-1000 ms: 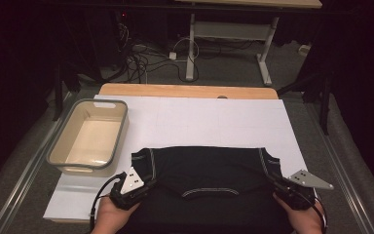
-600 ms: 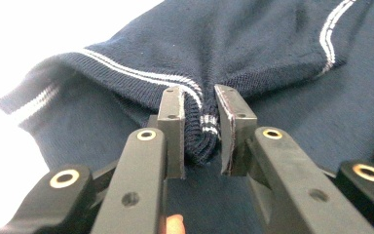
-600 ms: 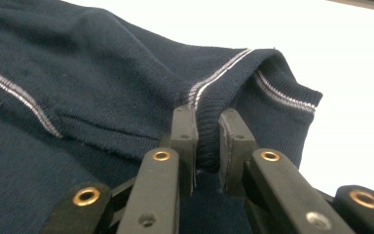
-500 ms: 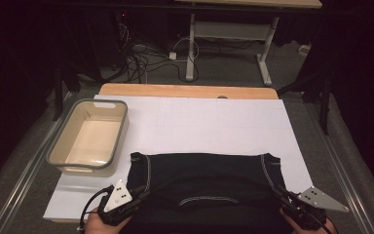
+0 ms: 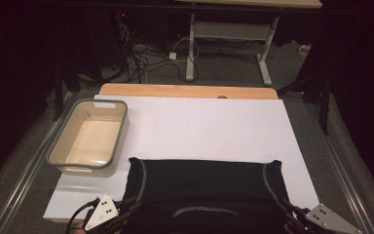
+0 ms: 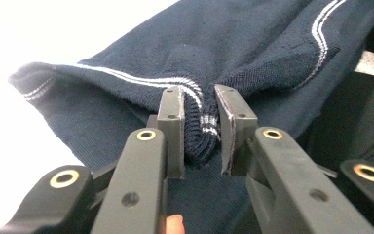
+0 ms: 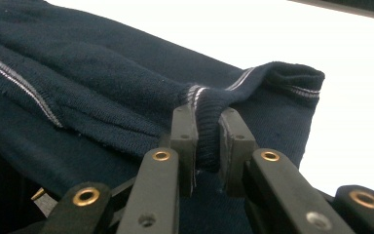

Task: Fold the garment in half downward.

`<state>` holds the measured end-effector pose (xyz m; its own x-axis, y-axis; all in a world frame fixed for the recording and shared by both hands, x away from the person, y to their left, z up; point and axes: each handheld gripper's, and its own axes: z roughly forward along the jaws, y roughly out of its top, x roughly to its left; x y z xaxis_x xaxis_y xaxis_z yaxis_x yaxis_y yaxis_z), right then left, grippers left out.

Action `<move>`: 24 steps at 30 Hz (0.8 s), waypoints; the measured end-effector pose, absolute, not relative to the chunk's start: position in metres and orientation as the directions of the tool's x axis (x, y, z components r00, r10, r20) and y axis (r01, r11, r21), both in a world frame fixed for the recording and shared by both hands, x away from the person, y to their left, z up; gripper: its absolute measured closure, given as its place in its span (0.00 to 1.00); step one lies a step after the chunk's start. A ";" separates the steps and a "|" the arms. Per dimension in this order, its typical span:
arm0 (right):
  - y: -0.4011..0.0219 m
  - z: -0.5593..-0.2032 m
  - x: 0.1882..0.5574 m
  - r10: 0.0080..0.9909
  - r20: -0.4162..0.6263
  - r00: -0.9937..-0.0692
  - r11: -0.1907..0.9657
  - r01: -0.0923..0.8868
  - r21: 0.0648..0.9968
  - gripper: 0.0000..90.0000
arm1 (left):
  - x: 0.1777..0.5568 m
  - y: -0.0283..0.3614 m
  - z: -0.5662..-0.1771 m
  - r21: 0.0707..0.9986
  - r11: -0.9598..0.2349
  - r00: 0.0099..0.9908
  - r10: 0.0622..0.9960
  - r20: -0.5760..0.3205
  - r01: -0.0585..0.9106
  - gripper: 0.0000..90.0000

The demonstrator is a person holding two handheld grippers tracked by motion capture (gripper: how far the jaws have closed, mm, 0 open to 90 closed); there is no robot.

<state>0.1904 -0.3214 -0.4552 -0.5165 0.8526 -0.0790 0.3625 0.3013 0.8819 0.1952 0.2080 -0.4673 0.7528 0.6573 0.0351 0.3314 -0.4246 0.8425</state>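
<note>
**Both grippers clamped on garment, near edge of table**

You hold the dark navy garment (image 5: 204,187) with both grippers. Your left gripper (image 6: 199,131) has its jaws closed narrow on a bunched ribbed edge with white striping; fabric fills the gap between the pads. Your right gripper (image 7: 207,141) is the same: jaws pinched on a ribbed, striped fold at the opposite side. Neither is empty, neither is wide.

In the high view the garment lies flat on the white sheet (image 5: 204,122), at the near edge of the table, its far edge straight and running left to right. Its long axis goes across the table, side to side, between your two hands. Left gripper (image 5: 119,217) sits at the near left corner, right gripper (image 5: 297,219) at the near right corner, well apart, with the cloth stretched between them.

The relation that matters: the garment lies forward of both grippers, away from you, and each hand has its own end, so neither is nearer overall. My read is that any next move, pulling, lifting or folding, has to be done with both hands together and level, or the cloth skews.

The beige bin (image 5: 90,139) stands empty on the left, just beyond the garment's far left corner, apart from it. Left hand is the nearer one to it.
</note>
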 end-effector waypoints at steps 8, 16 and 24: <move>-0.321 -0.466 0.187 0.854 -0.048 -0.517 0.297 0.410 0.862 0.88 | 0.202 0.211 -0.481 0.800 -0.445 0.769 0.639 -0.031 0.402 0.79; -0.320 -0.468 0.193 0.856 -0.015 -0.517 0.277 0.434 0.858 0.64 | 0.208 0.212 -0.486 0.808 -0.410 0.759 0.648 -0.069 0.424 0.56; -0.316 -0.471 0.200 0.847 -0.009 -0.532 0.267 0.412 0.871 0.40 | 0.218 0.214 -0.487 0.824 -0.373 0.740 0.668 -0.081 0.426 0.34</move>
